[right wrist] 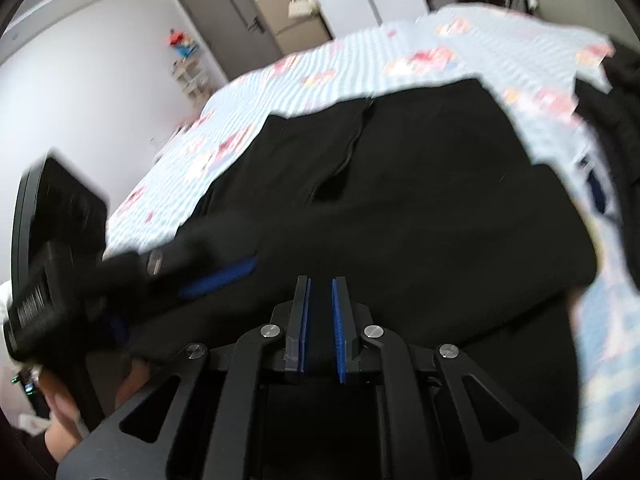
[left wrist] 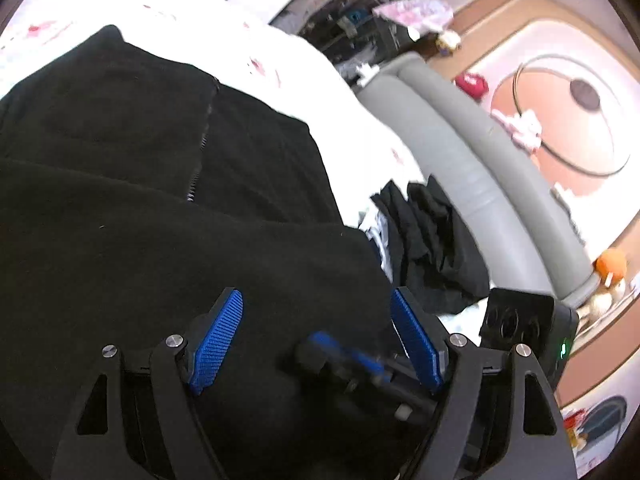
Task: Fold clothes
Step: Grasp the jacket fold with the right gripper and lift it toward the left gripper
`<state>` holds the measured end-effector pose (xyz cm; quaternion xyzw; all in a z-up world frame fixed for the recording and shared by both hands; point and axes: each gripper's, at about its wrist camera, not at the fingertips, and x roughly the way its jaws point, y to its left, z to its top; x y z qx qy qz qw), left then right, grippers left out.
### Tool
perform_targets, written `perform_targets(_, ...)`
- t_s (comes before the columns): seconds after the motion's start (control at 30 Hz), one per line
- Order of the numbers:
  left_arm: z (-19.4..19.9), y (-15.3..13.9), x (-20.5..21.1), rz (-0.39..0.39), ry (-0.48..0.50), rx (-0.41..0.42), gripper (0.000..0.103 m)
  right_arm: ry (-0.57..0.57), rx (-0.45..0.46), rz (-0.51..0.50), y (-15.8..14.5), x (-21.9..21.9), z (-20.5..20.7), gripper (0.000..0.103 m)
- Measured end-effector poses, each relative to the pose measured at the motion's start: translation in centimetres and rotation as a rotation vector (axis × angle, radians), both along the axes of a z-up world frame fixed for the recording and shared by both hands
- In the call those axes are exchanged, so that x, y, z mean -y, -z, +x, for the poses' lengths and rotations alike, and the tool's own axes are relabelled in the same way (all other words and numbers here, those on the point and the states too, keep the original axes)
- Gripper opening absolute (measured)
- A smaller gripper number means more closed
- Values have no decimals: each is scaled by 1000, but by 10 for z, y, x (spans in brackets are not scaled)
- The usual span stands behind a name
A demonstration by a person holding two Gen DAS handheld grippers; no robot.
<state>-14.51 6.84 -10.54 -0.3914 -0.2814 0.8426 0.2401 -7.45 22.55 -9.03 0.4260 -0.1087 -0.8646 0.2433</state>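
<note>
My left tool hangs released over a black zip-up fleece jacket on the bed. My right tool is clenched, apparently empty. The jacket looks soft, floppy and light; I'd pinch a hem corner.

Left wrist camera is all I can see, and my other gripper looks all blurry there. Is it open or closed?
Observer: The right gripper is shut, with its blue pads nearly together above the black jacket.
Operator: Mine shows plain white under the clothes. Is that right?
Observer: No. The bed sheet has pale blue stripes with pink pictures on it.
Operator: What's far away at the back?
Observer: A grey door with a handle, in a white wall.
</note>
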Motion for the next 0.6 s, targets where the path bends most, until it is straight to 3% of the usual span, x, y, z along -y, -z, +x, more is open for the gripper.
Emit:
perform_targets(0.1, -1, 1, -9, -47, 28, 3, 78, 19, 39, -17, 9, -7, 6, 12)
perform_targets(0.17, -2, 2, -12, -44, 52, 5, 78, 75, 63, -56, 10, -26, 9, 21)
perform_targets(0.23, -7, 2, -21, -54, 77, 9, 78, 186, 105, -116, 14, -58, 9, 36)
perform_targets(0.3, -14, -1, -35, -84, 108, 7, 78, 310, 169, -244, 24, -96, 4, 42)
perform_targets(0.33, -16, -2, -42, -97, 120, 6, 78, 373, 207, -320, 32, -116, -2, 52)
perform_targets(0.43, -21, -1, -56, -128, 147, 17, 78, 482, 277, -424, 47, -151, -25, 62)
perform_targets(0.47, -22, 1, -58, -134, 154, 24, 78, 497, 285, -438, 50, -156, -33, 67)
perform_targets(0.53, -23, 8, -55, -131, 157, 47, 78, 514, 304, -428, 57, -155, -51, 89)
perform_targets(0.6, -26, 15, -51, -116, 141, 78, 78, 511, 313, -387, 63, -149, -66, 91)
